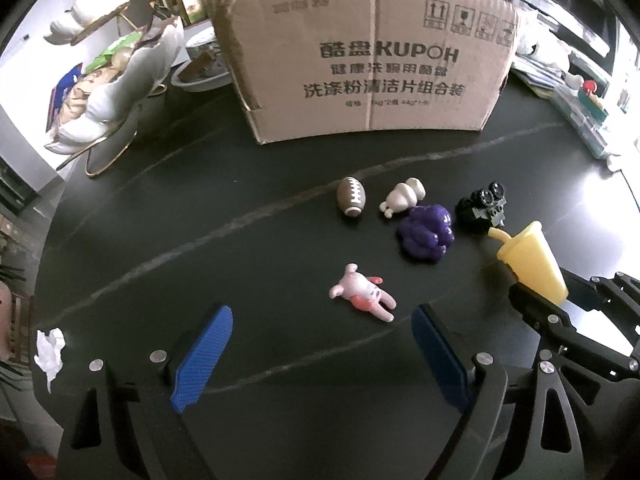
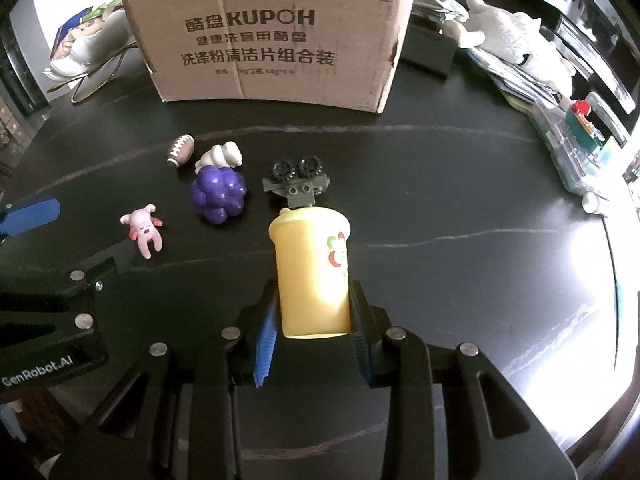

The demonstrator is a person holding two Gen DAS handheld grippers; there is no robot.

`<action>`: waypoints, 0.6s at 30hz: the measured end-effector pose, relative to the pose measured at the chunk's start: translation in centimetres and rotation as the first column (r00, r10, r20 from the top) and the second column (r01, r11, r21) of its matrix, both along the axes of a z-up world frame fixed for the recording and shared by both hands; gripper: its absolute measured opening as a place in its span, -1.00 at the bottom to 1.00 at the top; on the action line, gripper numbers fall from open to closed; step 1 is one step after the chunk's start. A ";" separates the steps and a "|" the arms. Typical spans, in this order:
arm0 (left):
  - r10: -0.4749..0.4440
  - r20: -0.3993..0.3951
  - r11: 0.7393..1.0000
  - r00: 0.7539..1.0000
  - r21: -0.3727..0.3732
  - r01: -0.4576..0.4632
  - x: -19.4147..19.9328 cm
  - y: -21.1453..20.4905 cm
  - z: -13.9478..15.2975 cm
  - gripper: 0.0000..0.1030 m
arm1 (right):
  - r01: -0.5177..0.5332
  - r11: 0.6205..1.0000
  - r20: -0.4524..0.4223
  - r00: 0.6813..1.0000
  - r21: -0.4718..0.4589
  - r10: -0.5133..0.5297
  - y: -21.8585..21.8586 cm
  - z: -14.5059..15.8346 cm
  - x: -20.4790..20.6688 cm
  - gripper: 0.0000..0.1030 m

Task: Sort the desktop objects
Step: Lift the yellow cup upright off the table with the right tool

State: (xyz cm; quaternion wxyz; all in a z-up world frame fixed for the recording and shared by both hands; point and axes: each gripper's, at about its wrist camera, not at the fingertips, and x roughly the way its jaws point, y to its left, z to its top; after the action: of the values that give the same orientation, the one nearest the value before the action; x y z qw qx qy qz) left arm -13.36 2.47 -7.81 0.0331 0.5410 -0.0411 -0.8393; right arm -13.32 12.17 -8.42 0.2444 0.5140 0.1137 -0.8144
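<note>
My right gripper (image 2: 312,312) is shut on a yellow toy cup (image 2: 312,268) with a flower print, held above the black table; the same yellow cup (image 1: 532,264) shows at the right of the left wrist view. My left gripper (image 1: 320,344) is open over the table, its blue pads wide apart, with a pink rabbit figure (image 1: 362,292) lying just ahead of the gap. Further off lie a small brown football (image 1: 352,200), a white figure (image 1: 402,198), a purple grape bunch (image 1: 426,232) and a dark brick-built toy with gears (image 1: 482,206).
A large cardboard box (image 1: 360,60) stands at the back of the table. A white shell-shaped rack (image 1: 116,80) with clutter is at the back left, a crumpled tissue (image 1: 50,350) at the near left edge. Plush toys and plastic cases (image 2: 568,132) crowd the right side.
</note>
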 end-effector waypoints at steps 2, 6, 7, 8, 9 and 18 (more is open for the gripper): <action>-0.002 0.004 1.000 1.000 -0.003 0.002 -0.1 0.2 -0.2 0.72 | 0.002 1.000 0.003 1.000 -0.006 -0.002 0.0 0.0 -0.1 -0.42; -0.004 0.008 1.000 1.000 -0.010 0.004 -0.3 0.5 -0.2 0.72 | 0.004 1.000 0.008 1.000 -0.016 -0.003 0.0 0.0 -0.2 -0.42; -0.004 0.007 1.000 1.000 -0.012 0.004 -0.3 0.5 -0.2 0.72 | 0.004 1.000 0.008 1.000 -0.017 -0.003 0.0 0.0 -0.2 -0.42; -0.004 0.002 1.000 1.000 -0.013 0.004 -0.4 0.5 -0.2 0.72 | 0.005 1.000 0.009 1.000 -0.019 -0.005 0.1 0.0 -0.2 -0.42; -0.005 -0.002 1.000 1.000 -0.016 0.005 -0.5 0.6 -0.1 0.72 | 0.006 1.000 0.010 1.000 -0.022 -0.006 0.1 0.0 -0.3 -0.42; 0.010 -0.031 1.000 0.999 0.017 -0.010 -1.3 0.8 -0.1 0.72 | 0.036 0.998 0.024 0.999 -0.045 -0.035 0.7 -0.3 -0.8 -0.42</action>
State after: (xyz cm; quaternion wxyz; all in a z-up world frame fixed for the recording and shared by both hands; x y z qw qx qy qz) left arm -14.61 3.23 -7.89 0.0334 0.5285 -0.0310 -0.8477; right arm -14.12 12.84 -8.69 0.2428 0.5197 0.0831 -0.8149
